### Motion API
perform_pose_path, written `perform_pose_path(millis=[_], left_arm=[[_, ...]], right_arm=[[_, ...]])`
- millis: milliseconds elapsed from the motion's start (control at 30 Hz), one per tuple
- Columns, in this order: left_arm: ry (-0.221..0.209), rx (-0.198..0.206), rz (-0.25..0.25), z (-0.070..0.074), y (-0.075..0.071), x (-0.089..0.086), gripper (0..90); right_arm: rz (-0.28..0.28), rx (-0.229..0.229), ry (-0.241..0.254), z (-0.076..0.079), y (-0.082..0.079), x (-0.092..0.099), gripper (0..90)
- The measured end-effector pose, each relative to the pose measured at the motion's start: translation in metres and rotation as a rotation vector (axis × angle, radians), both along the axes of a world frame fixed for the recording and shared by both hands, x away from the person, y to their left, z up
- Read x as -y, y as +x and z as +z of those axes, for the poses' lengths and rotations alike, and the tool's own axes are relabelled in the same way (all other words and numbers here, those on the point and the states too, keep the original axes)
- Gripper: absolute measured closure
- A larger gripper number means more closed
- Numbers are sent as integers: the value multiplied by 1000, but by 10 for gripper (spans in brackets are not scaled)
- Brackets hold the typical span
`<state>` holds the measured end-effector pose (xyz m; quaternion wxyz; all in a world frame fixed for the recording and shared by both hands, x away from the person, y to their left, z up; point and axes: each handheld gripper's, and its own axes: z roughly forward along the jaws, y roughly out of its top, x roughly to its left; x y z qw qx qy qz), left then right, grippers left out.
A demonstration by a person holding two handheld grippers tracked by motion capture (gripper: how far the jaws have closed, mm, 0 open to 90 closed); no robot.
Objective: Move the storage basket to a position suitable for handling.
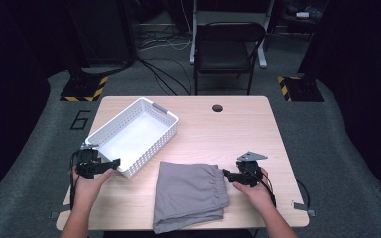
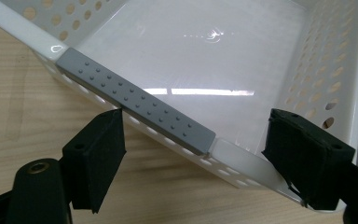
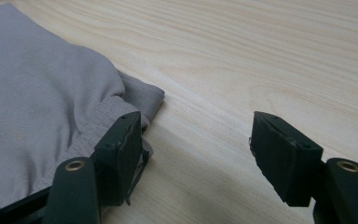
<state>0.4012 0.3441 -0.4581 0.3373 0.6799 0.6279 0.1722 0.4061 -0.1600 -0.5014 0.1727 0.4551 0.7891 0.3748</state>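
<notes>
Folded grey shorts (image 1: 190, 194) lie at the near edge of the table (image 1: 238, 124), between the two hands. Right gripper (image 1: 231, 174) sits just beside the elasticated waistband end – jaws apart, nothing between them; in the right gripper view one pad (image 3: 121, 154) touches or overlaps the waistband corner (image 3: 142, 98), the other stands over bare wood. Left gripper (image 1: 113, 163) is at the near short end of the white perforated basket (image 1: 134, 135) – jaws wide, straddling the rim by the grey handle strip (image 2: 135, 105), not pressing on it; basket appears empty.

Judged step: pick up the shorts for the basket. To do well – slide the lower right pad under all folded layers before closing, bite behind the waistband where the cloth is thick, lift flat so the fold holds, and steady the basket rim with the left
</notes>
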Motion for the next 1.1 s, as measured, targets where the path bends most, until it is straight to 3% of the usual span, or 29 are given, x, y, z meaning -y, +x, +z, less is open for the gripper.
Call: perform_pose_path(millis=[133,267,367,600,833,967,1100], left_arm=[[15,-5,-22,1,8,5,224],[49,-19,-35,2,19,11,248],[57,-9,-35,2,25,14,268],[99,-6,-51,6,44,24,394],[99,-8,-33,6,54,29,481],[66,-4,-26,5,60,37,520],[97,0,-37,7,64,47,559]], right_arm=[[13,20,-4,2,0,0,333],[6,16,9,3,-3,-2,333],[4,9,9,3,-4,-2,333],[18,12,6,4,-3,-1,334],[19,14,3,4,-4,-1,333],[22,16,1,4,-5,0,334],[21,10,4,4,-6,0,334]])
